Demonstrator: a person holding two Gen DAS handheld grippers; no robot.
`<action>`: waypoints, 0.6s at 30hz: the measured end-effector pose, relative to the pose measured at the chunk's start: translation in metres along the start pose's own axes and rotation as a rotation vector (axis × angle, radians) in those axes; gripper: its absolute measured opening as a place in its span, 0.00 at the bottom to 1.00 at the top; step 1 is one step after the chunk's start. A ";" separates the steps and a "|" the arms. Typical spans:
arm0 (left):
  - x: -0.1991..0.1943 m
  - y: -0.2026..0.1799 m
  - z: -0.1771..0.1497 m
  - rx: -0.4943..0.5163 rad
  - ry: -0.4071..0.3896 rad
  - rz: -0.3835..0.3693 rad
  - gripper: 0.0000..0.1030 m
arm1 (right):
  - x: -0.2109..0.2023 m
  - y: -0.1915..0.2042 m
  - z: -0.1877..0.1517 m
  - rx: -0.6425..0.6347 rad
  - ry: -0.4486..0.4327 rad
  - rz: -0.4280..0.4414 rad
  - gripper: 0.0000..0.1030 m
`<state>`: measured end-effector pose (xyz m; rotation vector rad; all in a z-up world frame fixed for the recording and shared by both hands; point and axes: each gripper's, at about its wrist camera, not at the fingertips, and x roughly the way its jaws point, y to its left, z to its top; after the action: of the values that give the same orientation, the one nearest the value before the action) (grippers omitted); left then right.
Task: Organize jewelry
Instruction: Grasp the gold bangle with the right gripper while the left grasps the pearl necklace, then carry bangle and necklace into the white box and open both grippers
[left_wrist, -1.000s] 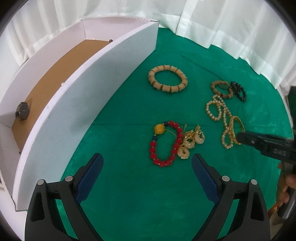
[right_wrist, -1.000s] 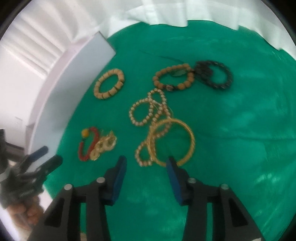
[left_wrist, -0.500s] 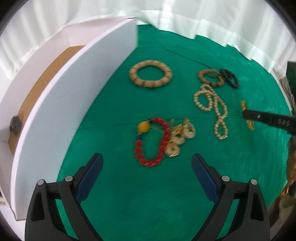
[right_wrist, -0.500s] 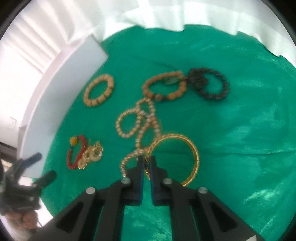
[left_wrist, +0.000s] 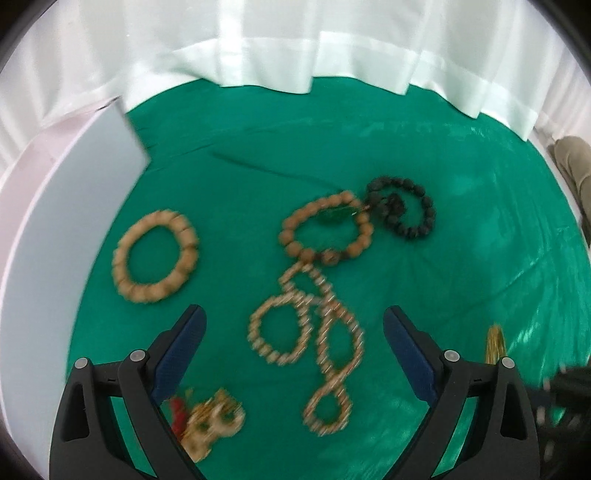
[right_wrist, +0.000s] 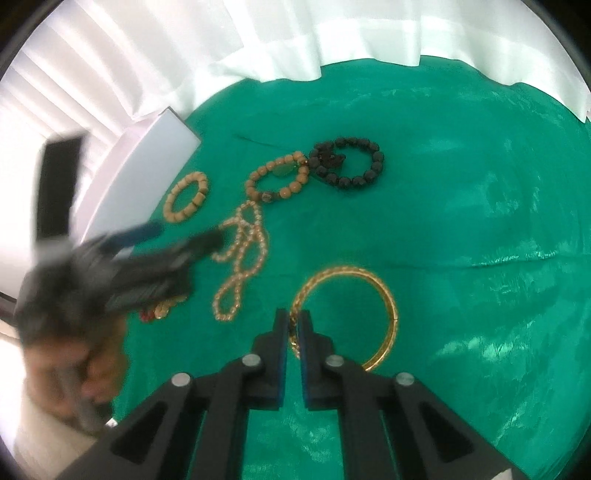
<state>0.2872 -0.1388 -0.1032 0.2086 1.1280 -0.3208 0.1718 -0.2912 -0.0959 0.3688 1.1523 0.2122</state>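
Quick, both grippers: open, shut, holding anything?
Left gripper: jaws wide open, nothing held, above the pearl bead strand.
Right gripper: jaws shut on the gold bangles, gripping the near rim.

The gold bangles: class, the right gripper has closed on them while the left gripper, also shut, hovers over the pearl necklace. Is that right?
Not quite. The left gripper is open, its jaws spread wide over the pearl necklace, as the left wrist view shows. The right gripper is indeed shut on the gold bangles.
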 end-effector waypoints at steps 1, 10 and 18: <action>0.008 -0.006 0.003 0.018 0.018 0.022 0.94 | 0.000 0.001 -0.001 -0.001 -0.002 0.002 0.05; 0.035 -0.001 -0.003 -0.026 0.081 -0.012 0.36 | -0.017 -0.007 -0.008 -0.004 -0.028 0.000 0.06; -0.005 0.036 -0.016 -0.119 0.050 -0.160 0.04 | -0.023 -0.009 -0.008 0.005 -0.041 0.001 0.06</action>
<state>0.2841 -0.0996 -0.1049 0.0214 1.2124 -0.3904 0.1549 -0.3060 -0.0830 0.3769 1.1127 0.2022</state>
